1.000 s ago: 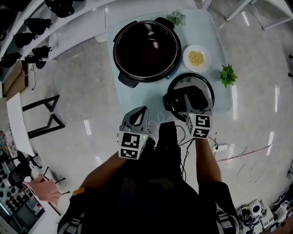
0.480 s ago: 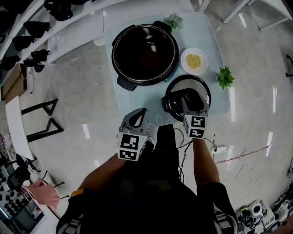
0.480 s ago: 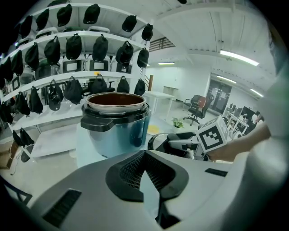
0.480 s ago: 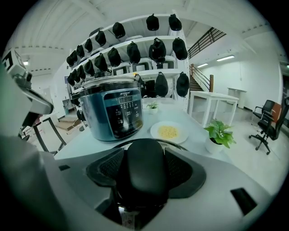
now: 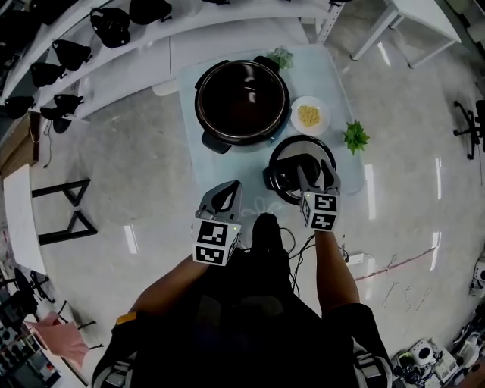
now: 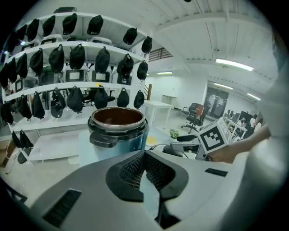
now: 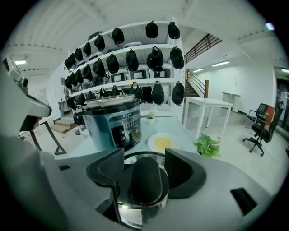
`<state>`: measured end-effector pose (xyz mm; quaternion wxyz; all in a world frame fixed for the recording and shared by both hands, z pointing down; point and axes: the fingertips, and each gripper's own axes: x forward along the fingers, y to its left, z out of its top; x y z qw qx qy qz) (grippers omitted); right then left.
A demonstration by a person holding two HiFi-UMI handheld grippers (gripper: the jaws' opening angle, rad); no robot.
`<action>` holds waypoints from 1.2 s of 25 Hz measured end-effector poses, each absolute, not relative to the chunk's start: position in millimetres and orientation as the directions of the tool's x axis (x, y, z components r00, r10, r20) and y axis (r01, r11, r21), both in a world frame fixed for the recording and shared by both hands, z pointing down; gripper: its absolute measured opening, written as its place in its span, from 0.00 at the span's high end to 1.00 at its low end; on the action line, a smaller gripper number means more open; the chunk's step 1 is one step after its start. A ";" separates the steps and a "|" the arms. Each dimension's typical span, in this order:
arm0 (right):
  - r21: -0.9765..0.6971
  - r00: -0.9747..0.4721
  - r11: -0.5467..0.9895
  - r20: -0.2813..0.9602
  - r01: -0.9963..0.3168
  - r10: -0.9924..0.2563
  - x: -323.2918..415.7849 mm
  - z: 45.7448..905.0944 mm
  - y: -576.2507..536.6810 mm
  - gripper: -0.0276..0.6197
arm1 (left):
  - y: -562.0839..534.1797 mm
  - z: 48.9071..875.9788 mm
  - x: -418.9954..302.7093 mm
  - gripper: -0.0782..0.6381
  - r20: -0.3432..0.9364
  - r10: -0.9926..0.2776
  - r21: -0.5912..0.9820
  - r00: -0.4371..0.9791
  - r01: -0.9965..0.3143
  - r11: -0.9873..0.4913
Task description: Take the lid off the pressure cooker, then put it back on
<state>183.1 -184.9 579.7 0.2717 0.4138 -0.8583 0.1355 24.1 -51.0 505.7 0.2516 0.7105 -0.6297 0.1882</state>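
Observation:
The pressure cooker (image 5: 242, 98) stands uncovered on the pale blue table (image 5: 220, 163), its dark inner pot showing; the cooker (image 6: 118, 128) also shows in the left gripper view. Its lid (image 5: 279, 173) lies flat on the table to the cooker's front right. My right gripper (image 5: 315, 170) is over the lid, open, with one jaw on each side of the black lid handle (image 7: 146, 180) and a narrow gap at both pads. My left gripper (image 5: 227, 189) hangs off the table's front edge, shut and empty, its pads (image 6: 135, 169) meeting at the tip.
A white plate of yellow food (image 5: 308, 115) sits right of the cooker. A small green plant (image 5: 354, 136) stands near the table's right edge, another plant (image 5: 280, 58) behind the cooker. Shelves of black helmets (image 5: 68, 53) run along the left. White tables (image 5: 424, 15) stand far right.
The head view has shifted, so the table sits higher and smaller in the picture. Both grippers keep their places relative to the lid and the table.

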 end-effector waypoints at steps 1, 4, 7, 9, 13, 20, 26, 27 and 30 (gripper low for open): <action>-0.005 -0.509 0.618 0.571 -0.787 -0.644 182.7 570.0 -180.3 0.50 | -47.9 500.5 24.1 0.88 0.575 -0.806 0.124 0.139 -0.989 -0.082; 0.004 -0.507 0.609 0.550 -0.793 -0.663 178.6 542.1 -159.7 0.53 | -38.2 483.0 25.6 0.88 0.542 -0.827 0.130 0.150 -0.987 -0.094; 0.009 -0.510 0.609 0.537 -0.793 -0.672 170.6 517.5 -128.5 0.61 | -23.8 466.7 28.5 0.88 0.510 -0.844 0.130 0.165 -0.985 -0.114; 0.010 -0.515 0.614 0.534 -0.789 -0.671 163.9 503.4 -104.4 0.65 | -12.1 456.6 29.5 0.88 0.490 -0.855 0.128 0.172 -0.984 -0.125; 0.006 -0.533 0.626 0.518 -0.780 -0.669 147.9 477.8 -59.2 0.77 | 15.2 438.3 23.5 0.88 0.453 -0.875 0.113 0.172 -0.984 -0.135; -0.012 -0.587 0.663 0.477 -0.748 -0.654 113.7 440.6 3.1 0.89 | 70.1 423.2 -1.3 0.88 0.415 -0.901 0.117 0.125 -0.990 -0.083; -0.037 -0.673 0.739 0.444 -0.673 -0.591 82.6 423.0 27.3 0.90 | 78.1 409.7 -16.4 0.88 0.376 -0.925 0.126 0.054 -0.992 -0.006; -0.034 -0.685 0.750 0.436 -0.661 -0.584 78.7 419.3 27.2 0.90 | 77.1 409.9 -17.4 0.88 0.376 -0.926 0.127 0.045 -0.992 0.003; -0.023 -0.701 0.764 0.418 -0.644 -0.578 72.2 407.5 16.9 0.91 | 67.9 408.6 -17.2 0.88 0.381 -0.924 0.126 0.040 -0.992 0.009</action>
